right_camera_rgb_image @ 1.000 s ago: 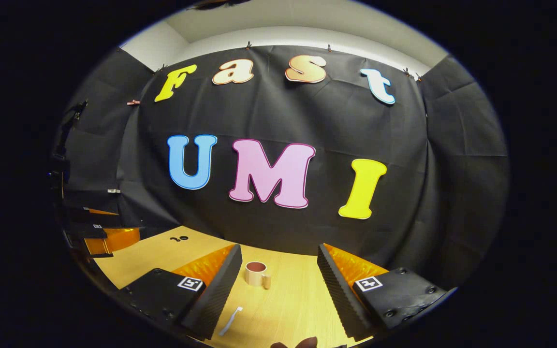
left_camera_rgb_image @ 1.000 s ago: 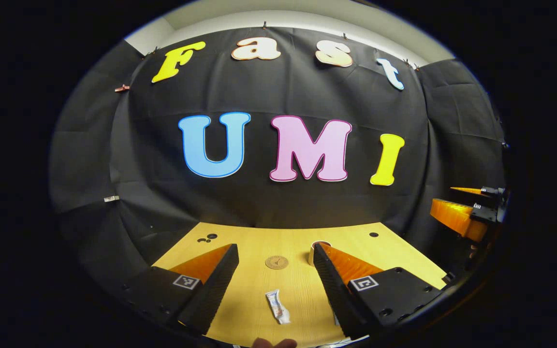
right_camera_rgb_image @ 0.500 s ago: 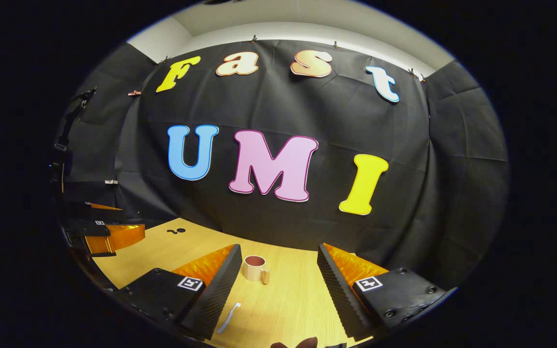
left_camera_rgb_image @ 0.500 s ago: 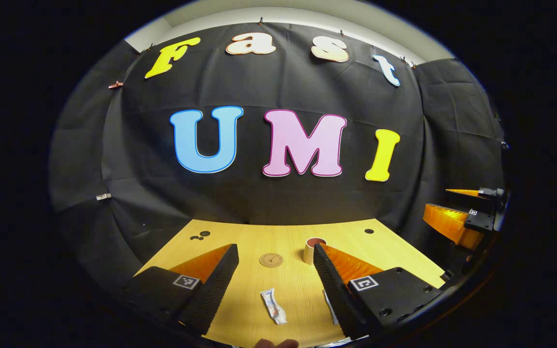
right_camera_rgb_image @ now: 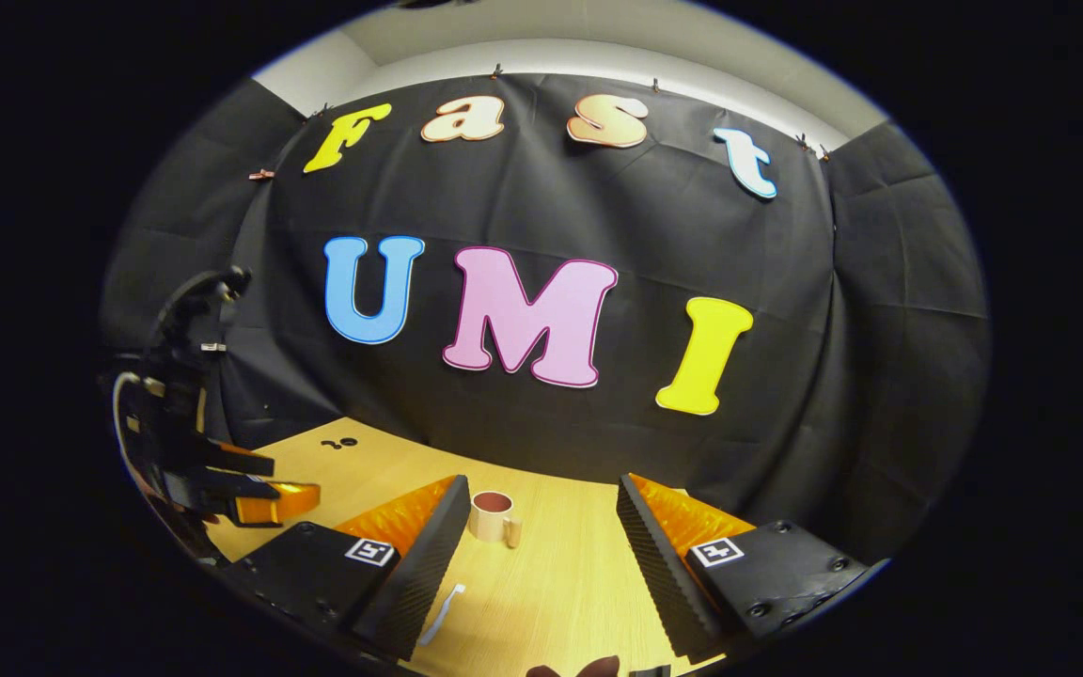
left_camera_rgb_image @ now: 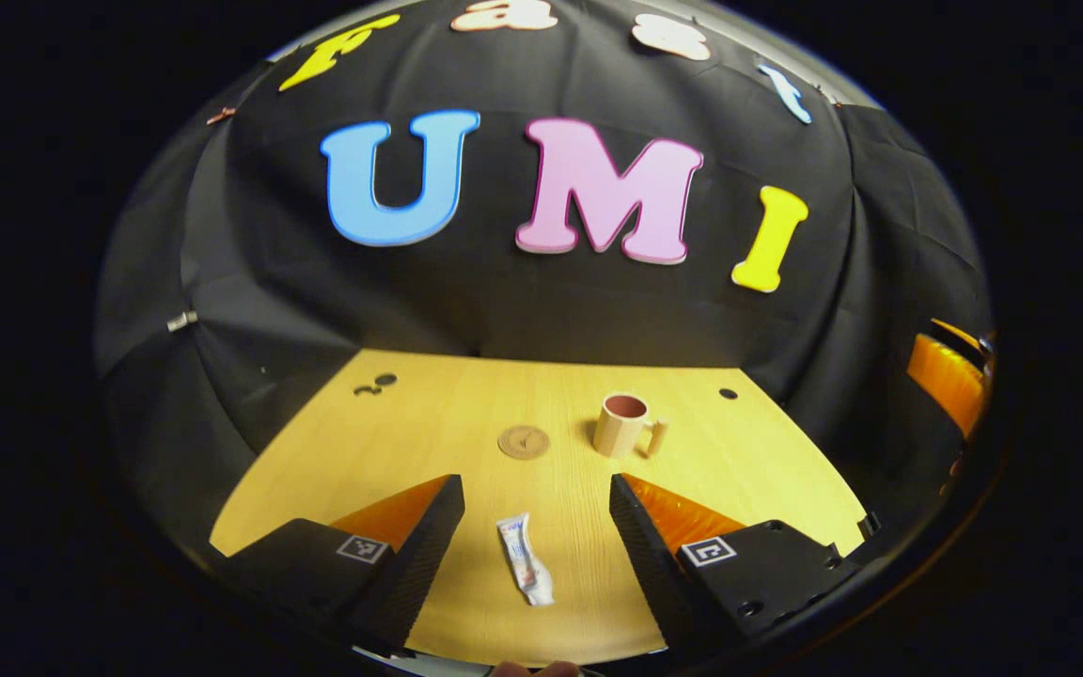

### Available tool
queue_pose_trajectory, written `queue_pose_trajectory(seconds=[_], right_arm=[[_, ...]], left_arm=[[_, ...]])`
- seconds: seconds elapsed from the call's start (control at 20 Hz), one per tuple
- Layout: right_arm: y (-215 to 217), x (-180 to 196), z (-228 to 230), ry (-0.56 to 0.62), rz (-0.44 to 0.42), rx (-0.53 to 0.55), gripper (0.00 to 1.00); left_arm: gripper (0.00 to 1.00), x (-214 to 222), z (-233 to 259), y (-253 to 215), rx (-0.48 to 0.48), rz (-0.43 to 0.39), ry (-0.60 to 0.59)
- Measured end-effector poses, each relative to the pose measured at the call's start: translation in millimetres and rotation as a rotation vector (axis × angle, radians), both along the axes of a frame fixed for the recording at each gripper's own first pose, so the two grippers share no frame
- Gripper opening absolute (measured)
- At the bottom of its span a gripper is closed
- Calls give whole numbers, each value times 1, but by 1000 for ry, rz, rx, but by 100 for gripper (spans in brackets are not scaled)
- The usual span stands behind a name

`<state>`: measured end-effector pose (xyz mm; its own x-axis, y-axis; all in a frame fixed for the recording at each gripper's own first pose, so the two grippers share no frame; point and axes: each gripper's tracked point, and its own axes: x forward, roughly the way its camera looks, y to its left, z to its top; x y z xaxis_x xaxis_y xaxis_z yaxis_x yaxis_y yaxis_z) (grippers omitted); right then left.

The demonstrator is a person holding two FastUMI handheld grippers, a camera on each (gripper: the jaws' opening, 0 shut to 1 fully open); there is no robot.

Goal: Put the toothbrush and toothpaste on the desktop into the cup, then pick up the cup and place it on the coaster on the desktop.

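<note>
Step in hand: approach to the first pick. The left gripper (left_camera_rgb_image: 536, 527) hangs above the toothpaste (left_camera_rgb_image: 525, 570), fingers spread wide and empty, the tube lying flat on the table (left_camera_rgb_image: 391, 442) between them. The next move calls for a straight descent, then closing across the tube. The right gripper (right_camera_rgb_image: 541, 550), likewise wide and empty, faces the cup (right_camera_rgb_image: 492, 515); the toothbrush (right_camera_rgb_image: 442, 613) lies beside its left finger. The coaster (left_camera_rgb_image: 523, 441) sits just left of the cup, open table around all.

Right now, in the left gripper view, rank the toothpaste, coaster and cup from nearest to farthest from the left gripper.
1. Toothpaste: lying on the desktop between the open left gripper's fingers.
2. Coaster: farther ahead, about centred.
3. Cup: to the coaster's right, a touch farther back; those two are almost too close to call.
</note>
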<state>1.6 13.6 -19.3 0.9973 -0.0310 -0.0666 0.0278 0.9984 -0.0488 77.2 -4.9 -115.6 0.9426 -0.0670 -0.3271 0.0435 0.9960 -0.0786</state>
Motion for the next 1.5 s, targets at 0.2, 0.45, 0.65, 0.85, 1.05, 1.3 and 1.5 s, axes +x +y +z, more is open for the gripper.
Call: queue_pose_trajectory(seconds=[0.2,0.45,0.65,0.85,1.05,1.3,1.5], right_arm=[[-3,-2,-6,24,-17,-14,97],[-5,-6,-16,66,-47,-14,97],[0,-12,-26,105,-72,-21,97],[8,-17,-40,159,-84,-16,97],[27,-14,-63,233,-64,28,97],[45,2,-98,343,-41,42,97],[64,27,-133,465,-14,63,97]], left_arm=[[96,23,-47,-1,-68,13,106],[93,49,-120,8,-93,39,291],[92,65,-168,17,-87,56,403],[91,77,-193,19,-82,43,469],[88,83,-211,19,-76,31,517],[82,88,-217,23,37,-5,530],[58,83,-219,32,112,5,565]])
